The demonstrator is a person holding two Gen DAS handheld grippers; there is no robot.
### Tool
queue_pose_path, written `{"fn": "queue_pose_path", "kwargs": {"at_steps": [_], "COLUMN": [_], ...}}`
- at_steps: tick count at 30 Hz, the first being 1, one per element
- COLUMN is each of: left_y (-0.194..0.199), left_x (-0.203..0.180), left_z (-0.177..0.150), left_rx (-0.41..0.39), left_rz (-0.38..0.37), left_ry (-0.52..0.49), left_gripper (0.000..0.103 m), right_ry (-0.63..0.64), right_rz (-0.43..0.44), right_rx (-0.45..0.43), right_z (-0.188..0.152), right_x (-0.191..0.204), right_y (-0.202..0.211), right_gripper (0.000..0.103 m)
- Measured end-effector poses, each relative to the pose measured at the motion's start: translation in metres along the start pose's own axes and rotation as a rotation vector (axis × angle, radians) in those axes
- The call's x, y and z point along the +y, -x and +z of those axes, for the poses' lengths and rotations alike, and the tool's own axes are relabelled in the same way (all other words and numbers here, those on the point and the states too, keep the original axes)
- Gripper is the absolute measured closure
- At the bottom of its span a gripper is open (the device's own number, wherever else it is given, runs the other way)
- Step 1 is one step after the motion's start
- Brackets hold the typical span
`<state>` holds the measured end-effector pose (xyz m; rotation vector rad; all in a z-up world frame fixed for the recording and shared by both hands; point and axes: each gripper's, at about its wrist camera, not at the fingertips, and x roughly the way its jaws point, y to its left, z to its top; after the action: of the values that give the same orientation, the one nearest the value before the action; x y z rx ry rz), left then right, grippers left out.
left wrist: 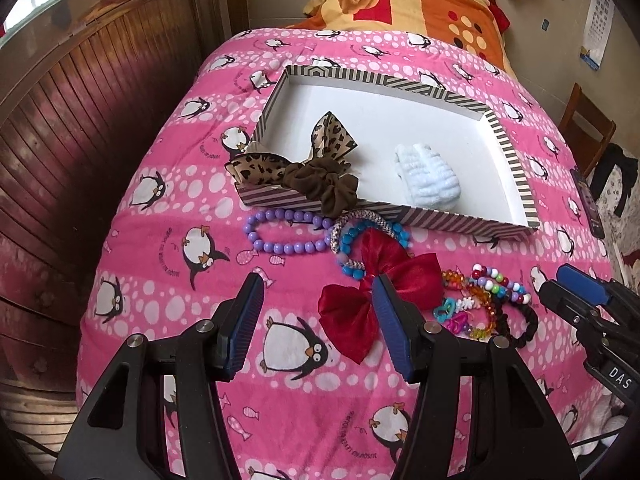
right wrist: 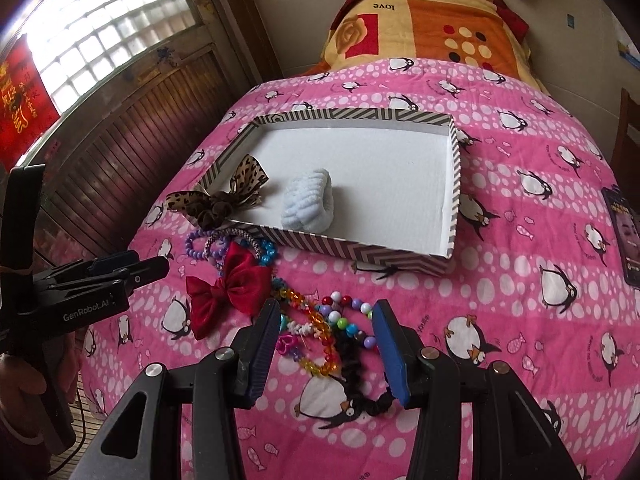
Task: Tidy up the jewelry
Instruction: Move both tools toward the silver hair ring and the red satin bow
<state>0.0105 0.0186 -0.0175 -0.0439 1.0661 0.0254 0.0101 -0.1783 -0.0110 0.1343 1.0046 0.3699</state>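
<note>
Left gripper point(left wrist: 316, 292) fingers spread, empty, above red satin bow point(left wrist: 376, 300) on pink penguin blanket point(left wrist: 168, 288). Right gripper point(right wrist: 326, 320) fingers spread over bead bracelet pile point(right wrist: 320, 328). Striped tray point(left wrist: 516, 168) holds pale blue scrunchie point(left wrist: 428, 180); leopard-bow scrunchie point(left wrist: 304, 168) straddles its near-left rim.

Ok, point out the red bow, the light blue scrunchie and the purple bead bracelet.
red bow point(left wrist: 382, 296): left wrist view, on its centre knot.
light blue scrunchie point(right wrist: 308, 202): right wrist view, on its ribbed side.
purple bead bracelet point(left wrist: 286, 247): left wrist view, on a near bead.
</note>
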Motion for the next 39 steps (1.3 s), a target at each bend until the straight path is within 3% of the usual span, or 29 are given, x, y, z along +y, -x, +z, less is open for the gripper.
{"fn": "queue_pose_path", "kwargs": {"at_steps": [30, 39], "left_y": [-0.015, -0.025], "left_x": [0.003, 0.028], "left_z": [-0.008, -0.01], "left_rx": [0.051, 0.109], "left_rz": [0.005, -0.136], "left_ry": [0.006, 0.07], "left_gripper": [0.047, 0.047], "right_ry": [-0.05, -0.077], "right_rz": [-0.049, -0.068], "right_rx": [0.05, 0.08], "right_z": [-0.017, -0.025], "right_x": [-0.019, -0.034], "right_y": [-0.007, -0.011], "right_gripper": [0.057, 0.057]}}
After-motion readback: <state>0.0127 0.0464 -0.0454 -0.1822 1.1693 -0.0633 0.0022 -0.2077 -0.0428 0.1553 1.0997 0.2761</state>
